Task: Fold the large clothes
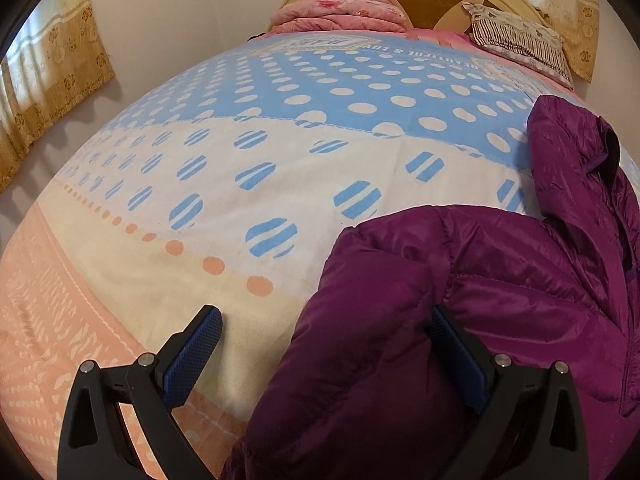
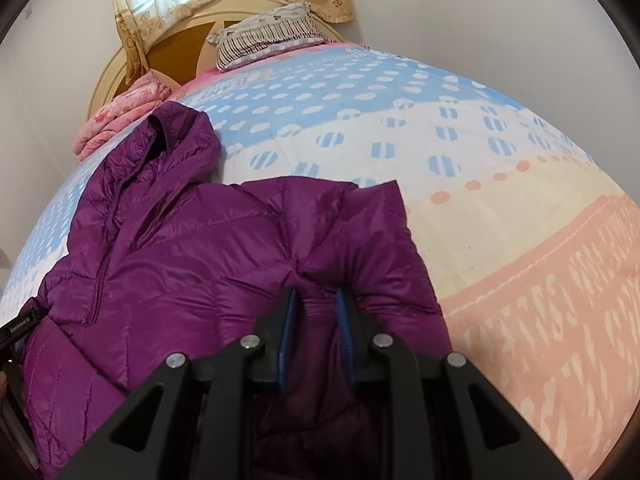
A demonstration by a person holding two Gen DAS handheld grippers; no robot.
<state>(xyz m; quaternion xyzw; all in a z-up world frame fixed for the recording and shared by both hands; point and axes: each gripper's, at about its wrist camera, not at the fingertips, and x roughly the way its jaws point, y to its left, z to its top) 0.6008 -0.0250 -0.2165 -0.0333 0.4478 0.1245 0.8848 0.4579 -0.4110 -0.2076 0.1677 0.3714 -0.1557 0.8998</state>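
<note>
Bedspread point(image 1: 248, 184) is overlain at lower right by a purple jacket point(image 1: 460, 320), its right side cut off. Jacket fabric is pinched by the right hand-held gripper point(image 2: 318, 300); the left hand-held gripper point(image 1: 326, 320) is spread, one finger partly hidden.

The jacket point(image 1: 460, 320) ran off the bottom and right edges of the left wrist view, its lower part unseen. In the right wrist view the gripper point(image 2: 318, 304) covered the jacket's near edge. The bed point(image 1: 200, 280) was cut off at the frame edges. The print on the cover point(image 1: 420, 54) was too small to read fully.
</note>
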